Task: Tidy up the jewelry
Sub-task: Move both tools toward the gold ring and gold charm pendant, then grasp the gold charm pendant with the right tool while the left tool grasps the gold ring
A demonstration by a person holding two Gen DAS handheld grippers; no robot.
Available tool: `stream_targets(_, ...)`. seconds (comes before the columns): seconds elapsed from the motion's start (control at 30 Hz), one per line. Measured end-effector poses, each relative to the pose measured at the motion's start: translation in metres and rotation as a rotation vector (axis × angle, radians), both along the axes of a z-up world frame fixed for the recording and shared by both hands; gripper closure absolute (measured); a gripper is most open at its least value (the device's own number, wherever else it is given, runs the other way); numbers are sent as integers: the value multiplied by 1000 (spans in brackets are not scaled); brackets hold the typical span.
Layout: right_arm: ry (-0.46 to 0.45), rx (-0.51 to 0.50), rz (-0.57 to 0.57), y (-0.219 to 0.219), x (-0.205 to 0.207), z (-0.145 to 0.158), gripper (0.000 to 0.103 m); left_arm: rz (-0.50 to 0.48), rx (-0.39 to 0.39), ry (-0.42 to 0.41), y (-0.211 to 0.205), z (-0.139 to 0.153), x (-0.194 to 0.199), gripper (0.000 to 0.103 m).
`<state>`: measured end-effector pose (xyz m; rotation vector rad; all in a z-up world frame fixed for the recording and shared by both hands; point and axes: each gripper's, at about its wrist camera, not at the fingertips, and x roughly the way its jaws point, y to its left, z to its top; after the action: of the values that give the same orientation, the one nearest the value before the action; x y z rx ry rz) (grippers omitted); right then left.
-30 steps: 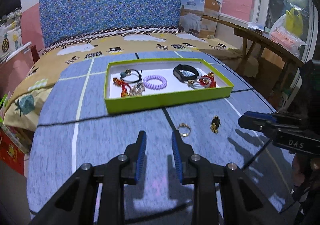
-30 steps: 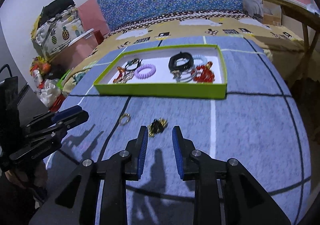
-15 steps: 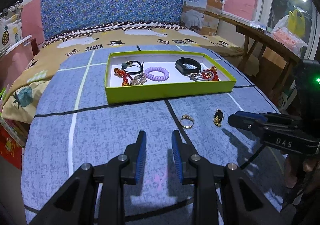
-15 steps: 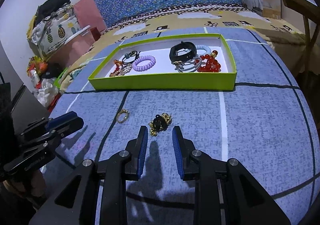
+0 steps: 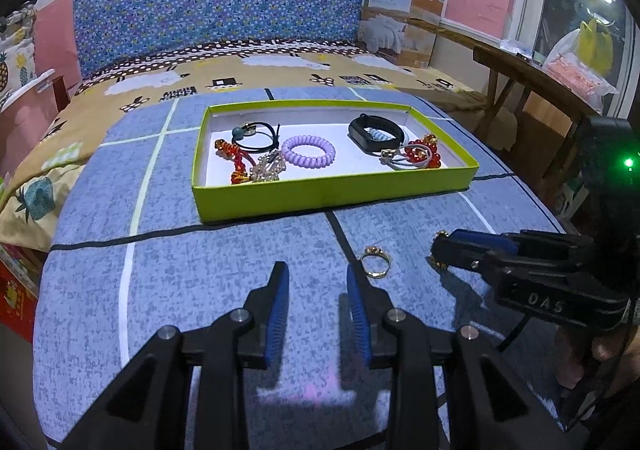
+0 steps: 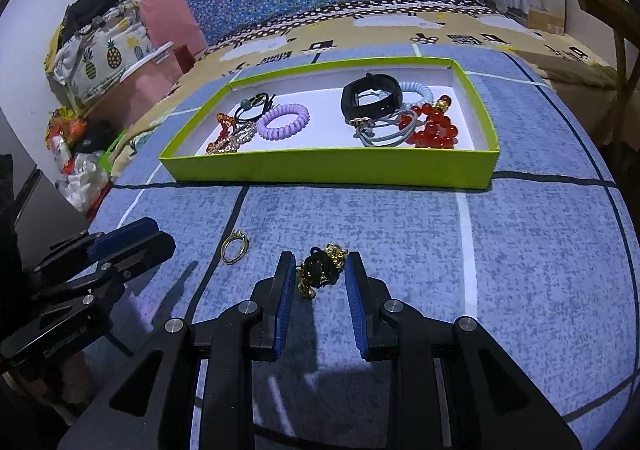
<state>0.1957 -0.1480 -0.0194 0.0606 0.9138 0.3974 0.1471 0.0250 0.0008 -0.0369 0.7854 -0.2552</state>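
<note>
With the black-and-gold charm point(image 6: 320, 270) sitting on the blue cloth point(image 6: 520, 250) between the parted, non-touching right gripper point(image 6: 318, 290) pads, squeezing should be centred before lifting to the green tray point(image 6: 328, 169); left gripper point(image 5: 316, 304) jaws, just widened, hold nothing, beside the gold ring point(image 5: 375, 261).

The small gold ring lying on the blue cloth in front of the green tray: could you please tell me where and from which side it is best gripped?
Grip the small gold ring across its thin band, coming down from above with one finger on each outer side. It lies nearly flat on the blue cloth, decorated top towards the green tray, so a level approach would probably slide over it. The open left tongs are nearest.
</note>
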Motion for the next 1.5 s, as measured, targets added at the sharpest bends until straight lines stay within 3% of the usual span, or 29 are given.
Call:
stream_targets(0.2,-1,-38,12,6,0,-1,78,-24,-11,7,-5,1,5,71)
stream_targets(0.37,0,-51,10,3,1,-1,92,-50,-15,19,-12,-1,9,67)
stream_targets(1.5,-15,-93,130,11,27,-1,88,-114,-11,74,-23,-11,20,64)
